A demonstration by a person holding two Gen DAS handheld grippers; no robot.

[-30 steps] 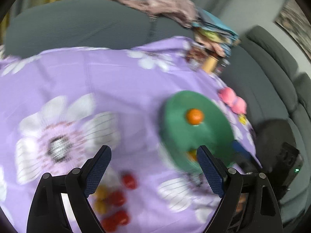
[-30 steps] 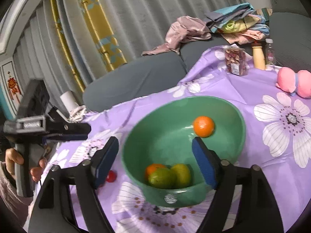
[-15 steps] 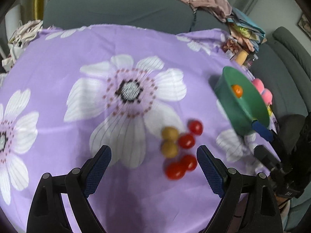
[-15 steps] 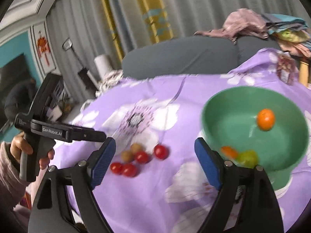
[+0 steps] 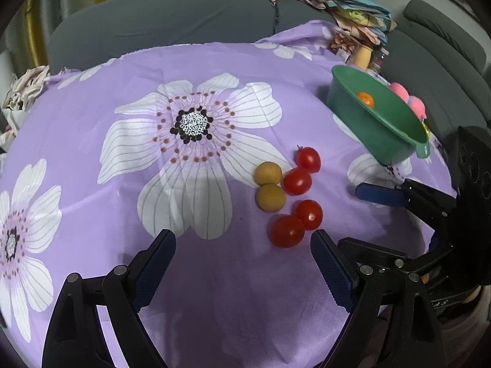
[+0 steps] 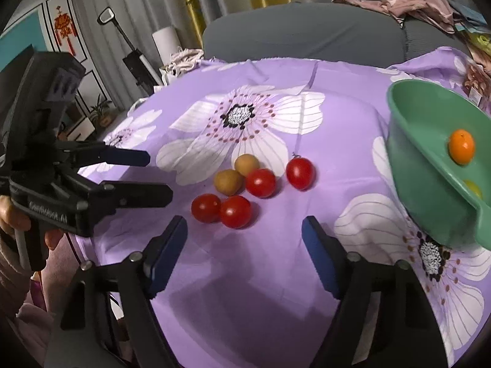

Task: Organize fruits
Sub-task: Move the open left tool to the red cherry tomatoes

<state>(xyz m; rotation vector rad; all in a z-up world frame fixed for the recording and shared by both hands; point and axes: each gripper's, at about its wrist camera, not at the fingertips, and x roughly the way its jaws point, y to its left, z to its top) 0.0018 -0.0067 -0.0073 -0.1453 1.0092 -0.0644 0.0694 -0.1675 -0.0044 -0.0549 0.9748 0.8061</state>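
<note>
Partly hidden: yellow fruit [image 6: 472,187] in bowl [image 6: 411,159]

Both grippers pointed steeply down. Left gripper [image 5: 242,262] gaped wide with nothing in it, right gripper [image 6: 244,250] had just been closing a bit, also empty.

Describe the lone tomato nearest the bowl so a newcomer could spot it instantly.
Start at the green bowl on the purple flowered cloth. Beside it on the cloth lies a cluster of small red and tan fruits. The one meant is the red tomato on the cluster's bowl side: it sits apart, touching no other fruit, with a short stem stub on top.
</note>
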